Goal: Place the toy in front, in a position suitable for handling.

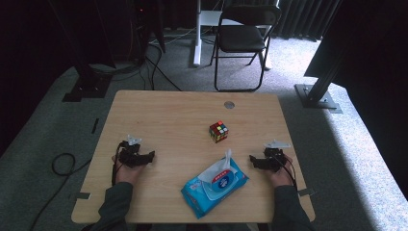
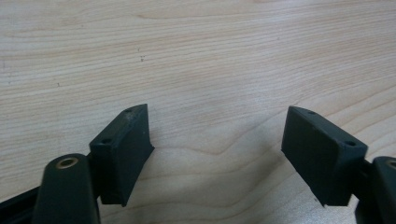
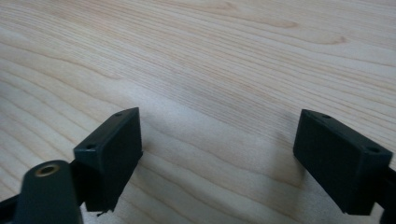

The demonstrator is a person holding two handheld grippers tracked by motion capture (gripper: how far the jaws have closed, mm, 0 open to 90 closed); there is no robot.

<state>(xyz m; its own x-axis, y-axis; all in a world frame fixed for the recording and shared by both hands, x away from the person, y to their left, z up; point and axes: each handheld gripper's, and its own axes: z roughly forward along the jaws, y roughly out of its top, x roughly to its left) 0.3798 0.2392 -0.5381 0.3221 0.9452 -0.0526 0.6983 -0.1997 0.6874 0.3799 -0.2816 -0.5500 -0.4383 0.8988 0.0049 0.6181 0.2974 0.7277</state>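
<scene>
Our left gripper [image 1: 150, 156] and right gripper [image 1: 253, 160] rest with jaws spread, holding nothing, near the desk's [image 1: 159, 115] side edges. Between them, by the near edge, lies the wipes pack [image 1: 215, 186]; the cube [image 1: 218, 131] sits mid-desk. We judge the reach comes next.

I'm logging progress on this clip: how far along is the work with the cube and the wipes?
Nothing looks done yet. The cube sits alone mid-table and the wipes pack lies near the front edge with one wipe sticking up. Nothing is in hand: the left hand-held gripper and right hand-held gripper are open over bare table, apart from both. All handling is still ahead.
</scene>
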